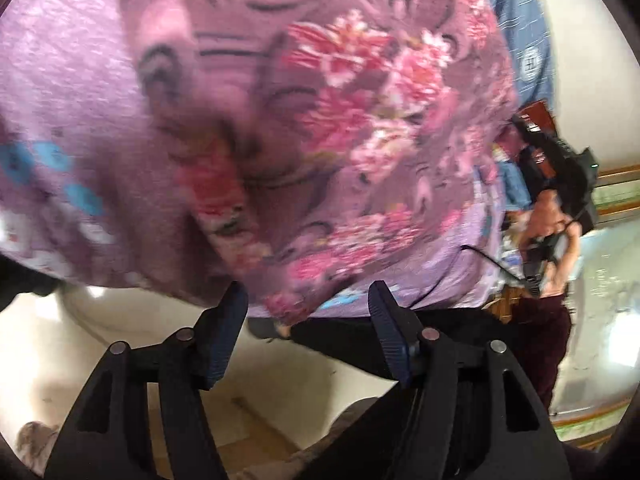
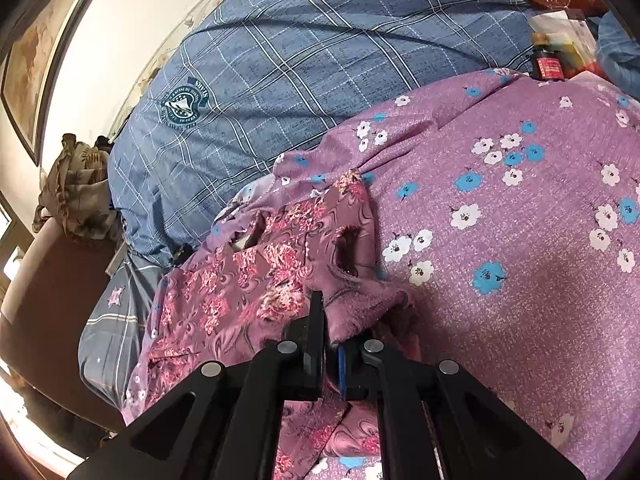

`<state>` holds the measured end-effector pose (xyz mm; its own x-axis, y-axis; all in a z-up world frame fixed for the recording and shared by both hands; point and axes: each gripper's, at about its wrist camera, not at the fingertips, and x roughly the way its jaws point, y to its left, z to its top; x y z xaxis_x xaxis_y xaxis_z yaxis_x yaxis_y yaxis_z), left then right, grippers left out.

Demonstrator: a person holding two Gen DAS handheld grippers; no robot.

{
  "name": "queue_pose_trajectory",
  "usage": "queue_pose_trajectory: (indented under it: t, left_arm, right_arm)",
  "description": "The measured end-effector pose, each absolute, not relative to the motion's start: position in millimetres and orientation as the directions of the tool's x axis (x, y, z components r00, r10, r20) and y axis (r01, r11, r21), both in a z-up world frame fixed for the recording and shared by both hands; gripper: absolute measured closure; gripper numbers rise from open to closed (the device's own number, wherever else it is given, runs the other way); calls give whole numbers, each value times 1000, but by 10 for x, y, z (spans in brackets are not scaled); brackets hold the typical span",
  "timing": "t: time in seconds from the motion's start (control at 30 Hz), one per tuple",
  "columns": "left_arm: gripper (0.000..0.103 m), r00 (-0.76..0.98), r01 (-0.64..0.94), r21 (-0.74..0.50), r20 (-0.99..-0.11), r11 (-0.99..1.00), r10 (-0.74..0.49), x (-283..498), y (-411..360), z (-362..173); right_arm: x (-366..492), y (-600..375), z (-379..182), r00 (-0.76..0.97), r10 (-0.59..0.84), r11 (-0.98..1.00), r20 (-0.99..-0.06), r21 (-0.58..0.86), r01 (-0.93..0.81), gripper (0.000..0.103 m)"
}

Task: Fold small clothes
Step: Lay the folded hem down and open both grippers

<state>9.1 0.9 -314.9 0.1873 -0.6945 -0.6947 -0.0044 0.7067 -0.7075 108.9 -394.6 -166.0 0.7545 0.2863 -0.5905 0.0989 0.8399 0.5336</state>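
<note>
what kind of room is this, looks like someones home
Most likely a bedroom in a home. The work surface is a bed with a purple flowered sheet and a blue checked quilt, and a framed picture hangs on the wall beside it.

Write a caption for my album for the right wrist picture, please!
Right gripper shut on a mauve garment with pink flowers, lying on a purple bedsheet with white and blue blossoms.

Small mauve garment (image 2: 256, 280) with pink flower print lies crumpled on the flowered purple sheet (image 2: 520, 240)
</note>
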Motion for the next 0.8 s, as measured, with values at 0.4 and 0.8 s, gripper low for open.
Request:
queue_pose_trajectory:
  t: [0.4, 0.8]
  left_arm:
    - [99, 242, 36, -738, -648, 674, -722, 70, -7, -3031]
    - [99, 444, 243, -768, -455, 592, -772, 271, 392, -1802]
  right_arm:
    - [1080, -3946, -1658, 753, 280, 847, -595, 523, 98, 99]
    - [922, -4191, -1421, 842, 332, 754, -426, 656, 35, 98]
